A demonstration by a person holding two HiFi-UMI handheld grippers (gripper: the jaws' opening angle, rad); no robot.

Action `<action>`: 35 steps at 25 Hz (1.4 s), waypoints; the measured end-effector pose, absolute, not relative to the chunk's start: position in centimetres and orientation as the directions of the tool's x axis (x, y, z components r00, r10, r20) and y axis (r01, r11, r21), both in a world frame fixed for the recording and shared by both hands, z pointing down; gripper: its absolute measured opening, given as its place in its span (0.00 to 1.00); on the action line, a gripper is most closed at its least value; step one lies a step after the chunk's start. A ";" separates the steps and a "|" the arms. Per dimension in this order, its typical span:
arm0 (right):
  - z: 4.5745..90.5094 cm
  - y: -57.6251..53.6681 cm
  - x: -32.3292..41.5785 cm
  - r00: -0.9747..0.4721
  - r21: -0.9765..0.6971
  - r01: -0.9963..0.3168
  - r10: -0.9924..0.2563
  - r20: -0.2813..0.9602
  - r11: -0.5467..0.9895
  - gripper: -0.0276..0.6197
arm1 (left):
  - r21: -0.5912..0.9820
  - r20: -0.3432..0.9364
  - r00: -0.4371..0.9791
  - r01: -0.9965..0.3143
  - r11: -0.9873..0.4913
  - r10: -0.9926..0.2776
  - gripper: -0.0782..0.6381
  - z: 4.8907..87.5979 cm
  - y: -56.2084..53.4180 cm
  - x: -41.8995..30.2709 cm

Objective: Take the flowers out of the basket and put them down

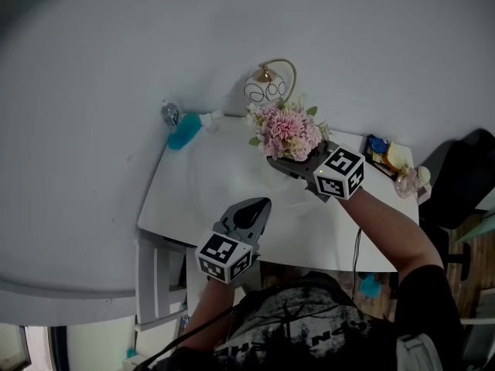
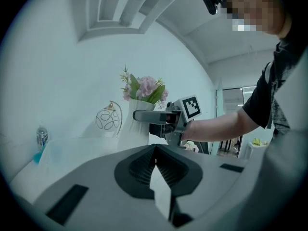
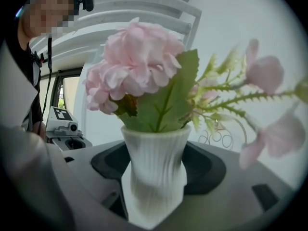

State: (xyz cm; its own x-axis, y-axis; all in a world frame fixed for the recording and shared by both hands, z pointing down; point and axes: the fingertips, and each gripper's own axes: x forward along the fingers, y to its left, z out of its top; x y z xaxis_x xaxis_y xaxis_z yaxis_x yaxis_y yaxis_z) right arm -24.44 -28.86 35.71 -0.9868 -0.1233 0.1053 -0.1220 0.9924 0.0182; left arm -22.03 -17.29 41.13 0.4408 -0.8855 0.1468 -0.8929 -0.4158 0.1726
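A bunch of pink flowers (image 1: 290, 130) with green leaves stands upright in a ribbed white vase (image 3: 156, 172). My right gripper (image 1: 292, 165) is shut on that vase, one jaw on each side of it, at the far middle of the white table (image 1: 193, 199). In the left gripper view the flowers (image 2: 144, 88) and the right gripper (image 2: 150, 115) show just right of the gold wire basket (image 2: 108, 120). That basket (image 1: 269, 87) sits behind the flowers by the wall. My left gripper (image 1: 251, 213) is shut and holds nothing, near the table's front edge.
A small bottle (image 1: 170, 114) on a blue cloth (image 1: 184, 135) lies at the table's far left corner. Several small colourful items (image 1: 394, 161) crowd the far right end. A white wall runs behind the table. A dark chair (image 1: 464, 176) stands to the right.
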 end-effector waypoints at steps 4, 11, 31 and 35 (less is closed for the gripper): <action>34.0 -28.7 -22.3 -0.984 0.025 -0.157 -0.158 0.077 0.987 0.56 | 0.170 0.138 0.475 -0.876 -0.452 -0.869 0.13 40.9 -17.9 -20.3; 29.4 -29.1 -15.4 -0.981 0.032 -0.195 -0.196 0.012 0.980 0.56 | 0.158 0.120 0.535 -0.842 -0.516 -0.836 0.13 39.8 -19.9 -14.4; 30.0 -28.6 1.9 -0.955 -0.016 -0.298 -0.298 -0.003 0.955 0.56 | 0.159 0.138 0.637 -0.770 -0.618 -0.758 0.13 40.0 -21.7 0.8; 32.2 -29.1 4.5 -0.944 -0.028 -0.331 -0.331 0.020 0.943 0.56 | 0.169 0.148 0.637 -0.770 -0.615 -0.756 0.13 40.9 -21.7 2.7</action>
